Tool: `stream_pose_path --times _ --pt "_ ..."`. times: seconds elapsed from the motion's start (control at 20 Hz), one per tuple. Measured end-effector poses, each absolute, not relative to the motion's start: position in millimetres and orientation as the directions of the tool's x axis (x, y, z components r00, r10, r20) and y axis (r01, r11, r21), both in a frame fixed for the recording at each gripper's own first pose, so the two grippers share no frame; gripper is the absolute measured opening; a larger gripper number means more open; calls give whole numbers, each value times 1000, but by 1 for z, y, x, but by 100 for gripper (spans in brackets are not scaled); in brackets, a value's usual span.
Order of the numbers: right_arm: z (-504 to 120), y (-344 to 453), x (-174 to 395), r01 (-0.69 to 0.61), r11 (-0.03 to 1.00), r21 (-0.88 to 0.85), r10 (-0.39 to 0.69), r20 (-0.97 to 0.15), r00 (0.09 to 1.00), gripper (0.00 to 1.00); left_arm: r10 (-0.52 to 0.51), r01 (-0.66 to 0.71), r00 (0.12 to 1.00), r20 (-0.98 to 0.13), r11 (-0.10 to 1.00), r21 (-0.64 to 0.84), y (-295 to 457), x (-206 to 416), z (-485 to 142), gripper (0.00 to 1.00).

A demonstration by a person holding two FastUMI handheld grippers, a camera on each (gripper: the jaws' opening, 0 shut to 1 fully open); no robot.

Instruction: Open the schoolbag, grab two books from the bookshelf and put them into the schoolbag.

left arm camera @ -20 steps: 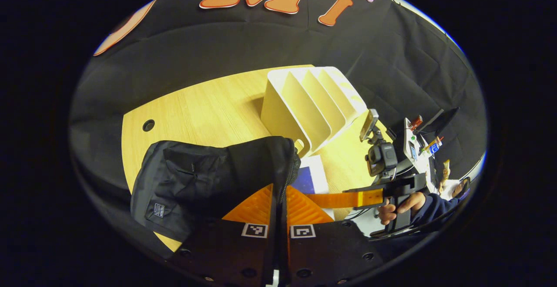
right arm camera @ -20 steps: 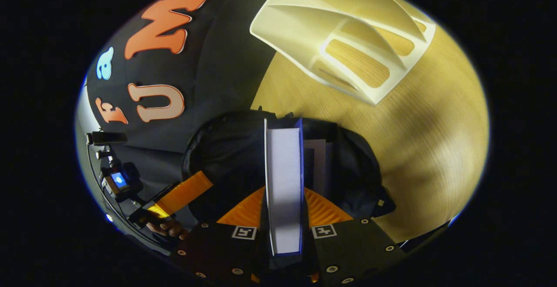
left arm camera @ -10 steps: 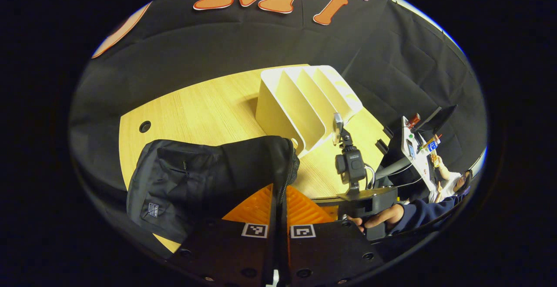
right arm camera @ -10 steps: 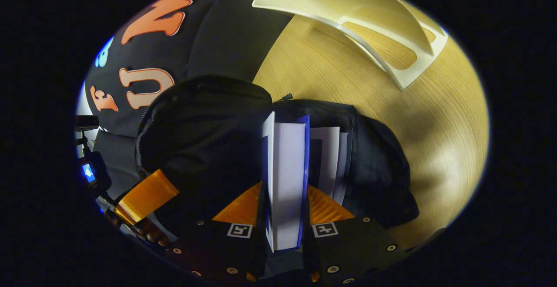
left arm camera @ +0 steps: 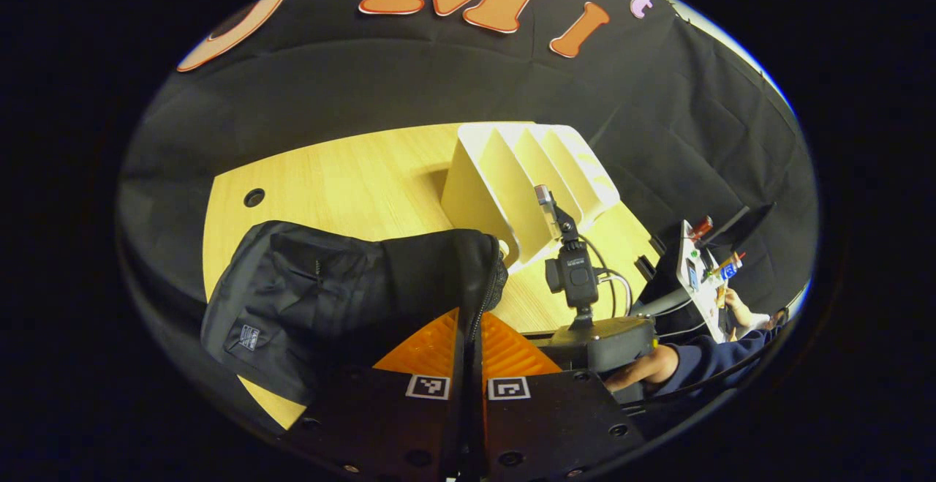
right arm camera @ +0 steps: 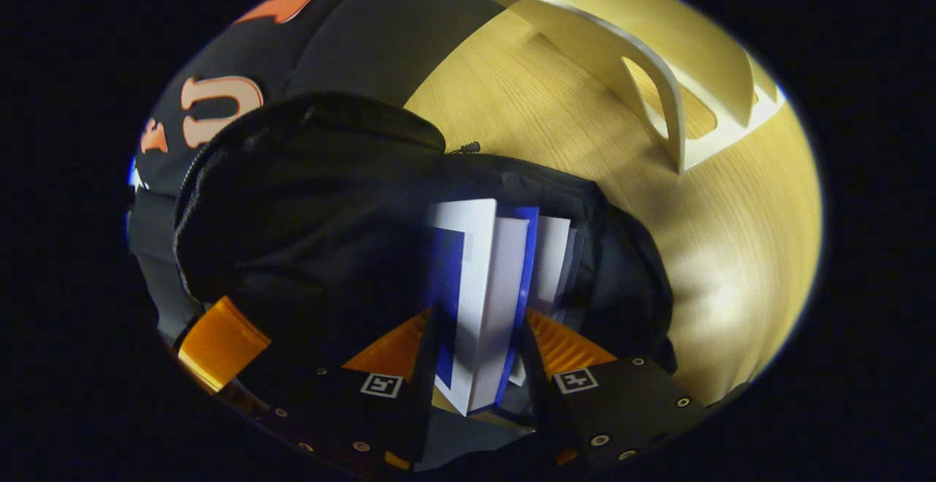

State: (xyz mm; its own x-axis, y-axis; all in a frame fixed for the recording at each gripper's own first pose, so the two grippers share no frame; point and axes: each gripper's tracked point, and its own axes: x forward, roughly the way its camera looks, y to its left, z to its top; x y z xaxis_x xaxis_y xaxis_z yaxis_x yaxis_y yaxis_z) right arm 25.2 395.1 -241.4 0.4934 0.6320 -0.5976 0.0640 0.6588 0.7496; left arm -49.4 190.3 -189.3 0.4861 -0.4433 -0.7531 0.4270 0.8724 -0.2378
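Book (right arm camera: 486,299) sits loose between my right gripper's (right arm camera: 475,336) parted fingers, inside schoolbag (right arm camera: 307,197); stiff, light, best pinched at spine. Left gripper (left arm camera: 468,336) clamps soft zipper edge.

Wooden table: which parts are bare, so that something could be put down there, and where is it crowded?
Bare wooden table lies between the black fabric schoolbag and the cream slotted bookshelf, reaching the cable hole. More bare wood runs right of the schoolbag, below the bookshelf. Crowded: the bag's mouth, where the right gripper is with the blue-covered book.

Two books (right arm camera: 504,277) crowd the schoolbag (right arm camera: 307,197) mouth; bookshelf (right arm camera: 658,65) well apart
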Motion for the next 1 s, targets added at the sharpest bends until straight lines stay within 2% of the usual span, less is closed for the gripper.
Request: stream_pose_path --times 0.15,0.4,0.5,0.7,0.8,0.9,1.0 --pt "-237 372 27 1 723 690 597 -626 501 66 -406 390 497 -767 894 -221 192 -51 -196 6" --pt "-219 304 31 9 762 648 526 -626 576 91 -370 373 502 -782 908 -191 174 -61 -203 13" --pt "-212 274 32 10 775 632 496 -619 609 96 -377 380 504 -777 905 -193 160 -67 -205 24" --pt "-194 223 29 12 788 616 452 -591 668 97 -379 367 494 -782 907 -207 133 -88 -222 58" --pt "-181 198 29 -4 810 587 418 -571 707 97 -376 366 523 -765 910 -196 118 -85 -217 66" --pt "-167 178 30 -27 835 549 382 -544 747 97 -371 359 560 -741 915 -187 102 -83 -207 82" --pt "-153 155 30 -49 868 494 337 -513 790 98 -357 344 617 -701 924 -168 86 -75 -192 84"
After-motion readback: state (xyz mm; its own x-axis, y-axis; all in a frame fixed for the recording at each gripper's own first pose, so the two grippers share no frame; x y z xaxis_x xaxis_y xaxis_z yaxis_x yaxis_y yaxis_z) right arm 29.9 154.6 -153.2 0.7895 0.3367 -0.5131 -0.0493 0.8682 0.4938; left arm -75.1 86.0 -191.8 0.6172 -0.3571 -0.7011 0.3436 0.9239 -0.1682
